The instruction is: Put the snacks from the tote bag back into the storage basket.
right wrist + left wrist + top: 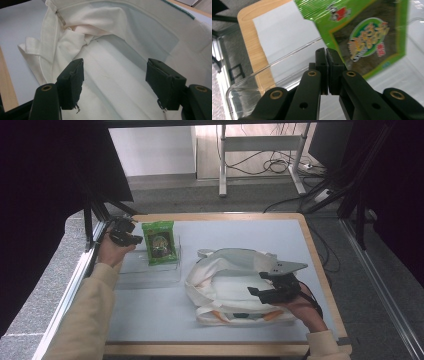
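A green snack packet (160, 242) (367, 37) leans tilted in a clear plastic tray (150, 275) (244, 85) at the left of the table. My left gripper (134, 239) (327, 57) is at the packet's left edge. Its jaws are pressed together, and that edge runs into the seam between the pads. A white cloth tote bag (225, 280) (120, 37) lies at centre right with its mouth gaping. My right gripper (261, 284) (115, 75) hovers open at the bag's mouth, the white lining showing between its jaws, and nothing is gripped.
A pale blue mat (250, 237) covers the wooden table (320, 270). A metal frame rail (75, 280) runs along the left side. Beyond the far edge stand desk legs (222, 165) and floor cables (272, 165).
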Motion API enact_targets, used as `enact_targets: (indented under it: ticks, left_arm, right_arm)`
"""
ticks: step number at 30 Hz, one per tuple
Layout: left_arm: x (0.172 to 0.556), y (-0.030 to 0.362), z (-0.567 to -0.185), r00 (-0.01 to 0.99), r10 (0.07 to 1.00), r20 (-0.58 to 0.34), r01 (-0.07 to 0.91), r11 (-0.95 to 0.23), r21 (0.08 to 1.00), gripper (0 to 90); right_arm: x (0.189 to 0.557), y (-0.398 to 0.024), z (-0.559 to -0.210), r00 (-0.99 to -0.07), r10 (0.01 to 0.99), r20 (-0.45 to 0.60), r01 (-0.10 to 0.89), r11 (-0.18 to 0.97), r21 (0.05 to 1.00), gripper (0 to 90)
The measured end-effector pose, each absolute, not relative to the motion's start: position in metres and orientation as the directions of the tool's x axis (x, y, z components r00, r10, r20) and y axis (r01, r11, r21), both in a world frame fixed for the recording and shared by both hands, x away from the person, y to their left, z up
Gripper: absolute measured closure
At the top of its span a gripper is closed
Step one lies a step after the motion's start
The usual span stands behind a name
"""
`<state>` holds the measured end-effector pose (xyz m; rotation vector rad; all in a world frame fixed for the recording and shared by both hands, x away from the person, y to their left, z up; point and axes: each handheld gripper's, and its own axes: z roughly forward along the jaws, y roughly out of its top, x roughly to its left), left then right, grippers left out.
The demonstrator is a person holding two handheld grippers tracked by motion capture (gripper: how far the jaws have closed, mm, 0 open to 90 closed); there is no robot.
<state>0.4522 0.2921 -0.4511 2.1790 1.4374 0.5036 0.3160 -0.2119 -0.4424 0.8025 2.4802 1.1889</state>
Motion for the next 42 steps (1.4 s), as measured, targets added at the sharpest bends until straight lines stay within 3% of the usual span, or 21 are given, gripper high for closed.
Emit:
enact_targets:
  ticks: [11, 26, 42]
  left_arm:
    - [0.468, 0.287, -0.463, 0.361, 0.933, 0.008, 0.767, -0.302, 0.566, 89.6]
    - [0.483, 0.262, -0.451, 0.379, 0.925, 0.034, 0.755, -0.331, 0.565, 90.0]
    - [0.474, 0.284, -0.455, 0.356, 0.934, 0.013, 0.769, -0.3, 0.564, 89.3]
  right_arm:
    - [0.316, -0.215, -0.442, -0.802, 0.597, -0.014, 0.364, 0.508, 0.781, 31.0]
    - [0.316, -0.216, -0.442, -0.801, 0.598, -0.016, 0.366, 0.512, 0.777, 31.0]
    - [0.316, -0.216, -0.443, -0.801, 0.599, -0.017, 0.37, 0.516, 0.773, 31.0]
